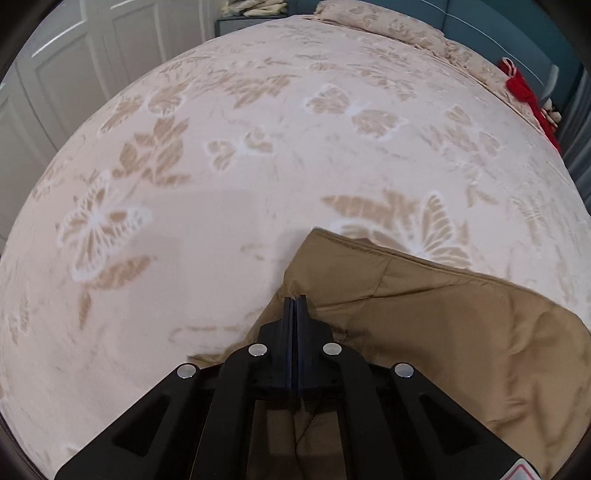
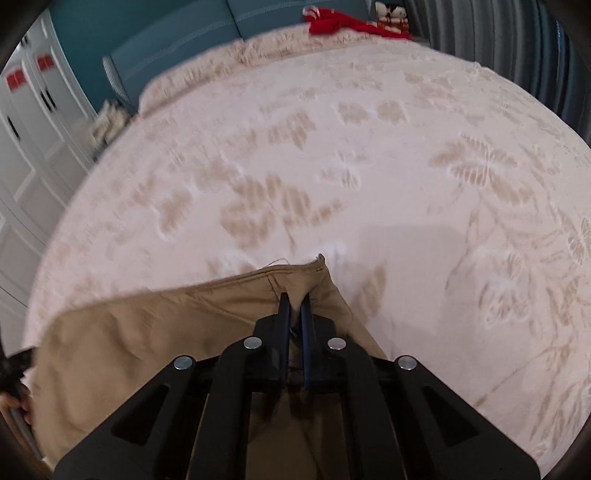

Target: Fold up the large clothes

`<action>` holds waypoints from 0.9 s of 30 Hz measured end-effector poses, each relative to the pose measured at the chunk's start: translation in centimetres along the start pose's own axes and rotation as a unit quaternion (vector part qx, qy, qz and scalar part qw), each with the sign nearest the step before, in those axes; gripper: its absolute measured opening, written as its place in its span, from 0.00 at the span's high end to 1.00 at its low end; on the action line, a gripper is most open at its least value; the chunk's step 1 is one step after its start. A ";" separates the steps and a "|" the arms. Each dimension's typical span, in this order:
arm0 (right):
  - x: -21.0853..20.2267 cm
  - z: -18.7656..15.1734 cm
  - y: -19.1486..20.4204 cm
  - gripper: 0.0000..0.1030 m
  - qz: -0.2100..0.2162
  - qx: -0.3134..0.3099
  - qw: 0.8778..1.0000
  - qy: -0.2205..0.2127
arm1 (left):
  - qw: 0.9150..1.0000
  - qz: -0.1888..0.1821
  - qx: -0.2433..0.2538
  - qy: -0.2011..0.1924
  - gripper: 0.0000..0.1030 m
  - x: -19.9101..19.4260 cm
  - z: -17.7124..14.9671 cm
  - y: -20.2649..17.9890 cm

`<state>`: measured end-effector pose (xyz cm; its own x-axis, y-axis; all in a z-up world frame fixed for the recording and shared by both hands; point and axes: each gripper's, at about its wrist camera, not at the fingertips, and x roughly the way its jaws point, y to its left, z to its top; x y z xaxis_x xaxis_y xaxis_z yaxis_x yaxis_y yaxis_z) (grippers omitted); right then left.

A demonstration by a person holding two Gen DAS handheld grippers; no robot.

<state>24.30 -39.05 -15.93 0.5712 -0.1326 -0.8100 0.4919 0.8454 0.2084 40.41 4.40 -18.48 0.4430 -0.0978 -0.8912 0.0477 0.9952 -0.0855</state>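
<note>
A large tan woven-cotton garment [image 1: 443,317] lies at the near edge of a bed covered by a cream plush bedspread with beige butterfly and leaf motifs [image 1: 258,166]. The left black two-finger gripper [image 1: 295,300] is fully closed, its fingers pinching one corner of the tan garment. The right black two-finger gripper [image 2: 294,299] is nearly closed, a fold of the same garment [image 2: 166,325] clamped between its fingers near a stitched hem corner. The cloth stretches between the two grips and rests on the bedspread [image 2: 369,166]. A red fabric item [image 2: 343,24] lies at the far side of the bed, well apart from the garment. White panelled wardrobe doors [image 1: 55,74] stand alongside the bed.
</note>
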 end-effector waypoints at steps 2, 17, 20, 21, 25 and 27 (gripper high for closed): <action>1.1 -0.9 -0.6 0.96 0.002 0.009 1.000 0.007 | 1.000 0.019 0.010 -0.017 1.00 0.3 -0.7 -0.5; 1.2 -1.3 -1.0 0.86 0.007 0.008 1.000 -0.004 | 0.994 0.086 0.042 -0.043 0.86 -0.1 -1.9 -1.5; -3.1 -1.3 -3.2 0.68 -0.004 0.020 1.000 -0.020 | 0.997 0.060 0.024 -0.038 0.74 -3.5 -2.3 0.8; -4.4 -1.4 -3.9 0.66 -0.012 0.022 0.999 -0.029 | 0.997 0.063 0.024 -0.043 0.63 -4.6 -2.4 1.5; -10.3 -1.6 -6.8 0.66 -0.031 0.055 0.996 -0.071 | 0.989 0.110 0.034 -0.092 0.59 -10.5 -2.4 3.0; -12.3 -1.3 -6.0 0.69 -0.010 0.067 0.994 -0.088 | 0.990 0.087 0.032 -0.110 0.59 -13.1 -1.7 1.8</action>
<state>13.46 -41.79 -7.89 0.6610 -0.2475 -0.7084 0.5803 0.7671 0.2734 33.24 7.47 -7.73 0.6341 0.0689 -0.7702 0.0075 0.9954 0.0953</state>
